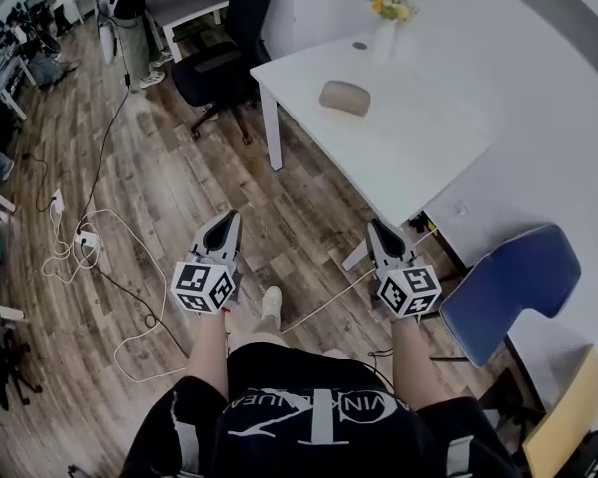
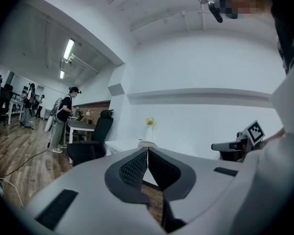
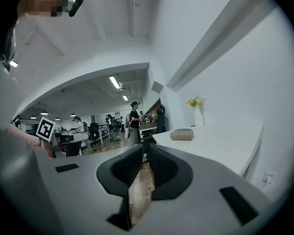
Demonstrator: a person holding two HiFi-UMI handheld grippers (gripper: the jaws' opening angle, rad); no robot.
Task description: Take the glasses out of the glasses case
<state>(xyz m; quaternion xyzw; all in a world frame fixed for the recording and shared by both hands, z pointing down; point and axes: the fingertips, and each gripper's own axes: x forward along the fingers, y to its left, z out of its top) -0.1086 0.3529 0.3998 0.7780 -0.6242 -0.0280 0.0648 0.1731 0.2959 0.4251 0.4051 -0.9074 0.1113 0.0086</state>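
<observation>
With the taupe oval glasses case (image 1: 345,98) lying on the far white rectangular table (image 1: 428,152), well apart from both, the left gripper (image 1: 228,219) and right gripper (image 1: 377,229), each closed on nothing, should approach level and open just before reaching it.

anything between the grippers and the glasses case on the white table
Nothing visible. Only wood floor and bare table lie between the left hand-held gripper, the right hand-held gripper and the glasses case. The vase stands beyond the case, the blue chair off to the right.
</observation>
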